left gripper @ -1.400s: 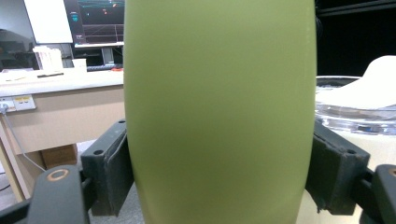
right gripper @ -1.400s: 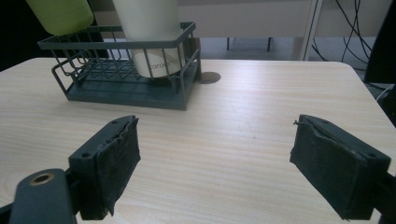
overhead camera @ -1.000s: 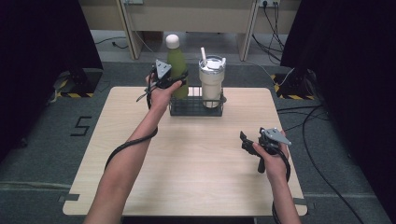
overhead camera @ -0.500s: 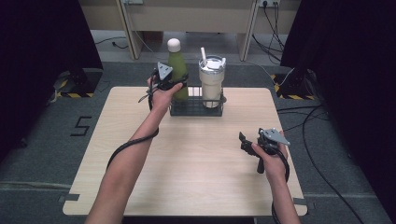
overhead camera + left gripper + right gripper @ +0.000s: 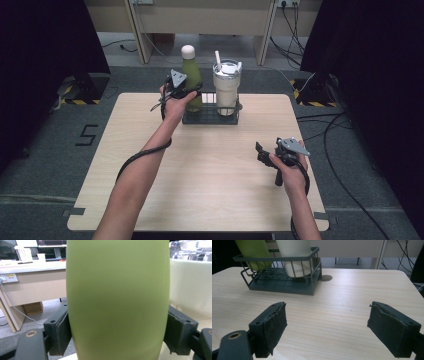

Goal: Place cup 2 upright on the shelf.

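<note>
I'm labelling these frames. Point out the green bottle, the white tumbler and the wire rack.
green bottle [image 5: 192,75]: high view, upper body.
white tumbler [image 5: 226,92]: high view, side wall.
wire rack [image 5: 287,258]: right gripper view, near top rail.

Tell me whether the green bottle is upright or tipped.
Upright: the green bottle stands straight in the wire rack, cap on top, left gripper clamped on its body.

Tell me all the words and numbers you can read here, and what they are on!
"5": a big dark number on the grey floor, left of the table.
A small grey word on the cream tumbler, in the right gripper view: too blurred to read for sure.
Yellow labels on the socket strip, behind the green bottle: too small to read.
</note>
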The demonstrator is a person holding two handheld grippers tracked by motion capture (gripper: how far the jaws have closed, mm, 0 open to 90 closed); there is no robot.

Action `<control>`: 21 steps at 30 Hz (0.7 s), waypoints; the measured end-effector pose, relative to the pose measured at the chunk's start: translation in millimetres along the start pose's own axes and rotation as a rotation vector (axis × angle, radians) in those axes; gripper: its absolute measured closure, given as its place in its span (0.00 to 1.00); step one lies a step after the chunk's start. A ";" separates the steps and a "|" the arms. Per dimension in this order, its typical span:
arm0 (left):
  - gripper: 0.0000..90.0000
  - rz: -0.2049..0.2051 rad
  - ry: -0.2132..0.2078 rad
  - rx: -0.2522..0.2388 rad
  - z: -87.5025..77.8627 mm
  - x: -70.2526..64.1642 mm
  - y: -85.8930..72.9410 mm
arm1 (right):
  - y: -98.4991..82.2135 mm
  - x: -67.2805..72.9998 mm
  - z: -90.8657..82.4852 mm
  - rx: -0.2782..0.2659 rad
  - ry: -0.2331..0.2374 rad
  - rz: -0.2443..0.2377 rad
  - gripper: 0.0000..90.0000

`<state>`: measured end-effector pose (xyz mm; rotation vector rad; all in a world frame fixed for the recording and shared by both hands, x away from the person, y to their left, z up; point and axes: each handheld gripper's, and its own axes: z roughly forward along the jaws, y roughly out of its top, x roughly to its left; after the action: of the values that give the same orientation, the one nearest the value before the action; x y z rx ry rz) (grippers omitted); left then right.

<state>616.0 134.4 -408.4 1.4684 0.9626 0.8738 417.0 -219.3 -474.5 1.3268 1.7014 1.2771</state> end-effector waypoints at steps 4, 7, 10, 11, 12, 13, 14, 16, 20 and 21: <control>0.23 -0.002 0.000 0.005 0.9 0.1 -1.4 | -0.2 0.2 0.2 0.002 0.001 0.000 0.17; 0.23 -0.006 -0.001 0.009 1.6 0.2 -2.5 | 0.0 0.4 0.1 0.002 0.001 0.004 0.17; 0.23 -0.009 0.002 0.015 2.3 0.6 -4.8 | 0.3 0.2 -0.3 0.001 0.000 0.001 0.17; 0.23 -0.011 0.002 0.018 2.7 0.6 -5.7 | 0.3 0.2 -0.3 0.001 0.000 0.001 0.17; 0.22 -0.012 0.003 0.021 3.1 0.7 -6.7 | 0.3 0.1 -0.4 0.000 -0.001 0.002 0.17; 0.22 -0.011 0.004 0.025 3.4 0.7 -7.5 | 0.4 0.1 -0.4 -0.001 -0.001 0.001 0.17; 0.22 -0.010 0.003 0.022 3.6 0.6 -8.0 | 0.4 0.1 -0.4 -0.001 -0.001 0.000 0.17; 0.22 -0.006 0.002 0.024 4.0 0.0 -7.8 | 0.6 0.0 -0.6 -0.001 -0.001 -0.001 0.17; 0.22 -0.007 0.001 0.026 4.4 -0.2 -8.0 | 0.2 0.1 -0.3 0.001 -0.001 -0.002 0.17; 0.22 -0.009 0.001 0.024 4.4 -0.2 -8.3 | 0.0 0.1 -0.1 0.000 0.000 -0.002 0.17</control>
<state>619.2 132.8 -417.1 1.4832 0.9827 0.8592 416.9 -219.2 -474.5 1.3248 1.7025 1.2763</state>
